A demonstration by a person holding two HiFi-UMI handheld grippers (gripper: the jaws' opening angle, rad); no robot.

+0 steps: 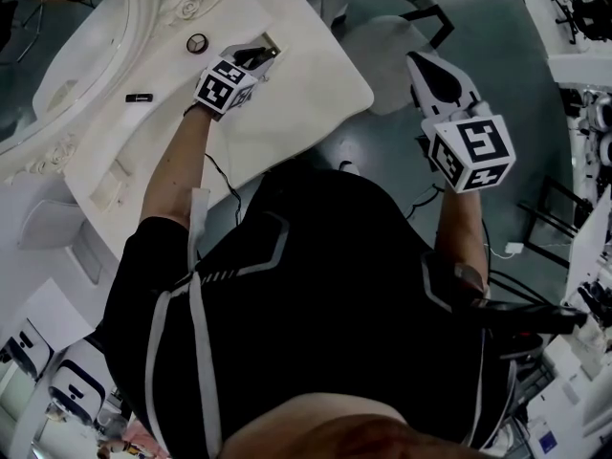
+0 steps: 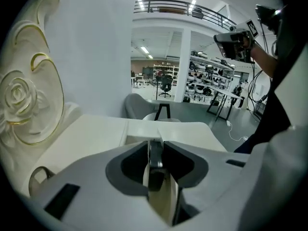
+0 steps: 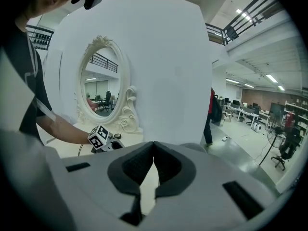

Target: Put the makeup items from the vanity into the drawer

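Item 1: slim dark makeup item (image 2: 155, 163), seen edge-on, material and type not legible. It is clamped between the jaws of the left gripper (image 2: 155, 153), which are drawn in tight on either side of it. In the head view the left gripper (image 1: 259, 56) sits at upper centre-left of the frame, its tip directly over the drawer (image 1: 272, 42), a small cream-lined opening near the far edge of the vanity (image 1: 306, 94).

Item 2: round compact (image 1: 198, 43) with a dark rim, lying flat on the vanity top, just left of the left gripper, near the foot of the mirror frame (image 1: 182, 8).

Item 3: short black stick-shaped item (image 1: 140, 98), lying flat on the vanity top at left of frame, well apart from the drawer.

Item 4: right gripper (image 1: 423, 62), at upper right of the head view, held off the vanity over the grey floor. Its own view shows the right gripper (image 3: 154, 147) with jaw tips meeting and nothing between them.

Item 5: grey chair (image 1: 382, 36), on the floor between the vanity edge and the right gripper.
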